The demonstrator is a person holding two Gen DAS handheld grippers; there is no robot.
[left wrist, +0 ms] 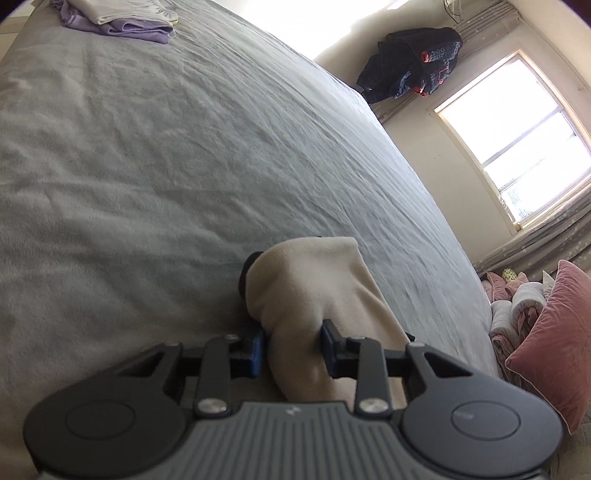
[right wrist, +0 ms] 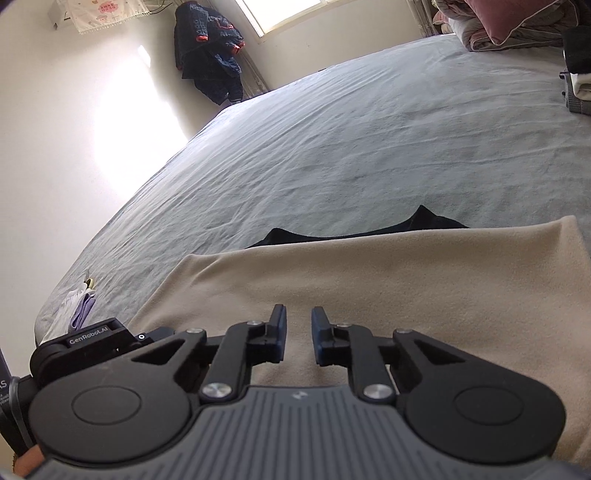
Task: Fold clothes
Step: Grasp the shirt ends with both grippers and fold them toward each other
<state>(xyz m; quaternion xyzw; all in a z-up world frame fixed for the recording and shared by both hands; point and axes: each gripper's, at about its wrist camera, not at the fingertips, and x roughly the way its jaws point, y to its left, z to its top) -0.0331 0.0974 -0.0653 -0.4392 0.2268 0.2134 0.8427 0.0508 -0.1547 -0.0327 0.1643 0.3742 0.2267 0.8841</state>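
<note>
A beige fleece garment (left wrist: 314,280) lies on the grey bed sheet (left wrist: 147,147). My left gripper (left wrist: 293,332) is shut on a bunched-up fold of it, and the cloth bulges up between the blue pads. A dark edge (left wrist: 245,275) peeks out behind that fold. In the right wrist view the beige garment (right wrist: 406,277) spreads wide over a black garment (right wrist: 424,221). My right gripper (right wrist: 299,332) rests on the beige cloth, its pads close together with cloth in the narrow gap.
Folded purple and white clothes (left wrist: 122,18) sit at the bed's far corner, the same stack (right wrist: 77,310) showing low left in the right wrist view. A dark jacket (right wrist: 210,55) hangs by the window (left wrist: 517,147). A pink cushion (left wrist: 554,339) and bedding pile up beside the bed.
</note>
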